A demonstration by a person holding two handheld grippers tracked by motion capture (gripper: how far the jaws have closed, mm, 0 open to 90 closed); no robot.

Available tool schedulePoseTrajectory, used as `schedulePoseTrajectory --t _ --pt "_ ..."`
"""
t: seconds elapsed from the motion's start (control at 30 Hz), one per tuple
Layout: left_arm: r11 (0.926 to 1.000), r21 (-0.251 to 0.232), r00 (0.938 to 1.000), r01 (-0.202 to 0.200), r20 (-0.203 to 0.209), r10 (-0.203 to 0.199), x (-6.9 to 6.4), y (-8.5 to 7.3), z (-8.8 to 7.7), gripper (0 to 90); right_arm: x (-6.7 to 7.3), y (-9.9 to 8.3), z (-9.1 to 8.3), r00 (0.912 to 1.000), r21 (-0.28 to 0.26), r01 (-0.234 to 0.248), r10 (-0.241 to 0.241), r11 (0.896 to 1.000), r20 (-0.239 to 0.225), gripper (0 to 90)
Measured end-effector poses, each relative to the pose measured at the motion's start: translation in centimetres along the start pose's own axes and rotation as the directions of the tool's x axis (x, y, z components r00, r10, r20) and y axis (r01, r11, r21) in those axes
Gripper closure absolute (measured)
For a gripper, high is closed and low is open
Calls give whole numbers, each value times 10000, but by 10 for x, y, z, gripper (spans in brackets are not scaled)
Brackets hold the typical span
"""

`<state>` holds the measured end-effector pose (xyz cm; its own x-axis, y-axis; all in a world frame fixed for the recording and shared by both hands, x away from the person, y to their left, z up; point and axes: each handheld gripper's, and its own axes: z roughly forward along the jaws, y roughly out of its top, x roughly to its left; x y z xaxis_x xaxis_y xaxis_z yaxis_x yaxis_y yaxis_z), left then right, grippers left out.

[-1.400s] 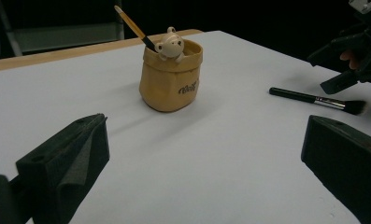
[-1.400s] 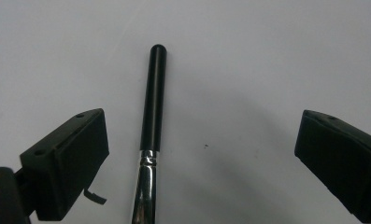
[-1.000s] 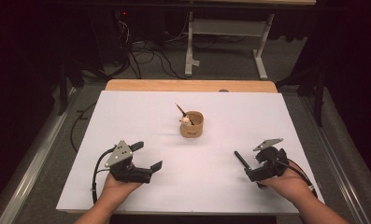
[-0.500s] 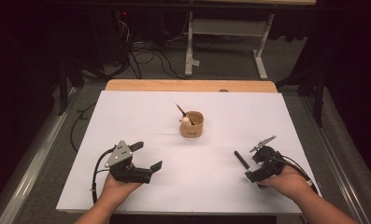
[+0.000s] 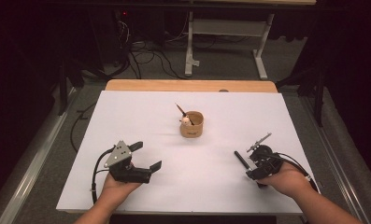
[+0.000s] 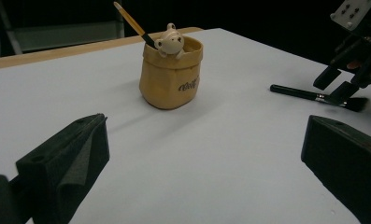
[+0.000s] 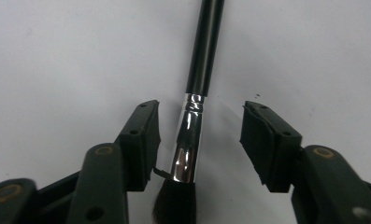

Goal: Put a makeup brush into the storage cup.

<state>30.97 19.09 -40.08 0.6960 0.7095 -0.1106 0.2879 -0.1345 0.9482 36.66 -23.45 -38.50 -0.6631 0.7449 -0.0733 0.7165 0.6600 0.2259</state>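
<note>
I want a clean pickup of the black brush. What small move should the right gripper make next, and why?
Probably finish closing. The right gripper has just been closing, and the brush's silver ferrule lies between its pads, which stand apart from it on both sides, with the black brush flat on the white table.

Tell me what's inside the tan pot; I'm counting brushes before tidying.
Inside the tan pot, a brush with a yellow handle leans out beside a small bear figure at the rim. The pot's wall hides the brush's lower end.

The white table (image 5: 141,116) was evenly lit from above while the surroundings stayed dark; glare streaked the brush ferrule (image 7: 185,144), and the near jaws blurred softly.
</note>
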Motion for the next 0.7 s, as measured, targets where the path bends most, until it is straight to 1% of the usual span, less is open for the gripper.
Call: schedulePoseTrajectory --t 0.03,0.07,0.1,0.17,0.23,0.33,0.43,0.47,0.53,0.7 --pt "10000 0 10000 -8 0 8 0 0 0 16 0 1 0 10000 10 -49 49 10000 -39 532" --pt "10000 0 10000 -10 -1 10 0 0 0 16 -1 2 0 10000 64 5 -5 10000 -8 538" --pt "10000 3 10000 -13 -4 13 0 0 0 16 -1 3 1 9999 91 -90 91 9999 -55 549" --pt "10000 -17 10000 1 2 -1 0 0 0 16 -1 4 1 9998 143 -128 130 9998 -117 580" --pt "10000 -23 10000 3 6 -3 0 0 -1 16 0 4 0 9999 85 -122 123 9999 -98 622" --pt "10000 -1 10000 -4 3 4 0 0 -1 16 -1 5 1 9999 130 -9 11 9999 -154 657" --pt "10000 -15 10000 -5 9 5 0 0 -1 16 -1 5 3 9997 254 -75 82 9996 -249 677" --pt "10000 -15 10000 -15 5 15 0 0 -1 16 -1 5 4 9997 271 -13 20 9996 -246 685" --pt "10000 -21 10000 -14 -2 14 0 0 -1 16 -1 5 5 9995 425 -43 56 9991 -307 696" --pt "10000 -23 10000 -22 -20 22 0 0 -1 16 -2 6 7 9996 479 -79 91 9988 -249 730"
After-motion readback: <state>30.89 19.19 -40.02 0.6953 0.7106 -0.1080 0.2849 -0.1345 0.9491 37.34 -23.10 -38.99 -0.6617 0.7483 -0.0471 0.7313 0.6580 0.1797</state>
